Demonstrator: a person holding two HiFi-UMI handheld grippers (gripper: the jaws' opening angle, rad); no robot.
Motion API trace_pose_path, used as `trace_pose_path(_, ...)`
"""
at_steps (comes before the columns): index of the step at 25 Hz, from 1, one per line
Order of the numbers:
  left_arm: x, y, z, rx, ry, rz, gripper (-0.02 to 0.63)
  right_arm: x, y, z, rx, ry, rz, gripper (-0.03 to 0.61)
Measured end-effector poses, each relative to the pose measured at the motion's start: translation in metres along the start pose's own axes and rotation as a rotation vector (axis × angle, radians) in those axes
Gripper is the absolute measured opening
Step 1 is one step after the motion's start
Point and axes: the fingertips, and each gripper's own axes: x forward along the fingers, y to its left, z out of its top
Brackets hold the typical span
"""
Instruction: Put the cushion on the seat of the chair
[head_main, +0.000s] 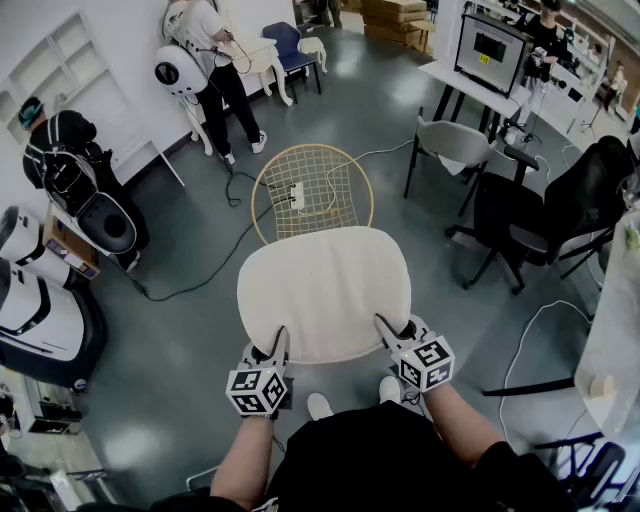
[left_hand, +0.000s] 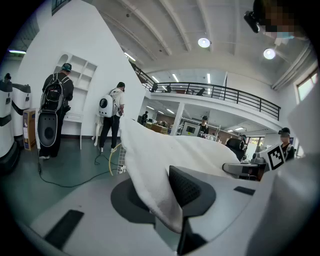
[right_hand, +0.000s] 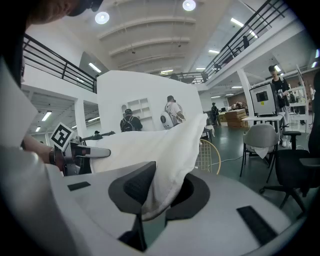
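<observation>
Grey workshop floor (head_main: 170, 330) spreads underfoot; the white cushion (head_main: 325, 290) is held up off it, its far edge overlapping the near rim of the round wire chair (head_main: 312, 190) in the head view; the left gripper (head_main: 277, 345) is clamped on the cushion's near left edge; the right gripper (head_main: 388, 328) is clamped on its near right edge.

Cream rounded cloth cushion (head_main: 325, 290): soft, matt, faintly nubbly. Round gold wire-grid chair seat (head_main: 330, 185): thin metal, slight sheen. Grey-green floor (head_main: 190, 330): smooth, semi-glossy. Left gripper (left_hand: 162, 200): matt grey plastic, pads (left_hand: 187, 189) black, ribbed.
</observation>
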Motion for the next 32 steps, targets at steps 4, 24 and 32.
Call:
trace_pose_path(4, -0.002, -0.002, -0.002, 0.001, -0.003, 0.000, 0.098, -0.003, 0.001, 0.000, -0.003, -0.001, 0.000, 0.072)
trace_pose_path(24, -0.007, 0.021, -0.003, -0.014, -0.005, -0.007, 0.098, 0.011, 0.017, -0.003, 0.007, 0.004, -0.002, 0.081)
trace_pose_path(32, -0.011, 0.042, -0.015, -0.027, 0.019, -0.016, 0.098, 0.026, 0.031, -0.021, 0.024, 0.038, -0.009, 0.081)
